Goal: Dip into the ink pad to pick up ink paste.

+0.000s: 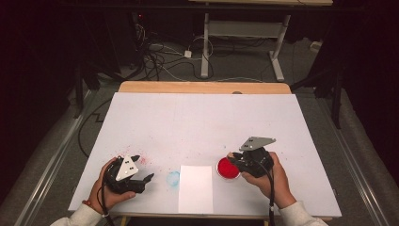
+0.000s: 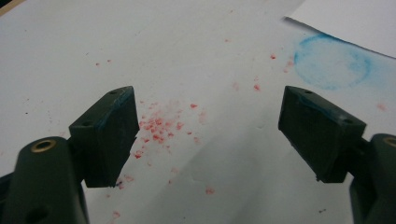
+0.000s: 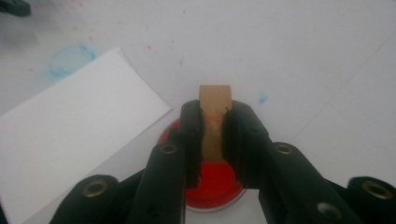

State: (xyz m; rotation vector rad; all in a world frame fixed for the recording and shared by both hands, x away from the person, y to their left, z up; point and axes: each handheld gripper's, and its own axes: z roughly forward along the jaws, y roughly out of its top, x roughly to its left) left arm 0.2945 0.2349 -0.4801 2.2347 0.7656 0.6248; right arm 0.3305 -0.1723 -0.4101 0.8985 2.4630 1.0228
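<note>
My right gripper (image 3: pixel 215 111) is shut on a small tan wooden block (image 3: pixel 215 93) with faint red marks on its face. It hangs just above a round red ink pad (image 3: pixel 212 185), which in the high view sits at the front right of the table as the red pad (image 1: pixel 226 168) under my right gripper (image 1: pixel 234 160). A white sheet of paper (image 1: pixel 195 188) lies just left of the pad. My left gripper (image 1: pixel 143 168) rests at the front left, jaws wide open with nothing between them. In its own view the left gripper (image 2: pixel 208 126) frames red specks (image 2: pixel 156 127).
A pale blue ring stain (image 1: pixel 173 178) marks the white table cover (image 1: pixel 202 122) beside the paper, seen closer as the blue ring (image 2: pixel 332 62). Red specks (image 1: pixel 142 160) lie near the left gripper. Beyond the table's wooden far edge (image 1: pixel 202 87) are cables and a desk frame.
</note>
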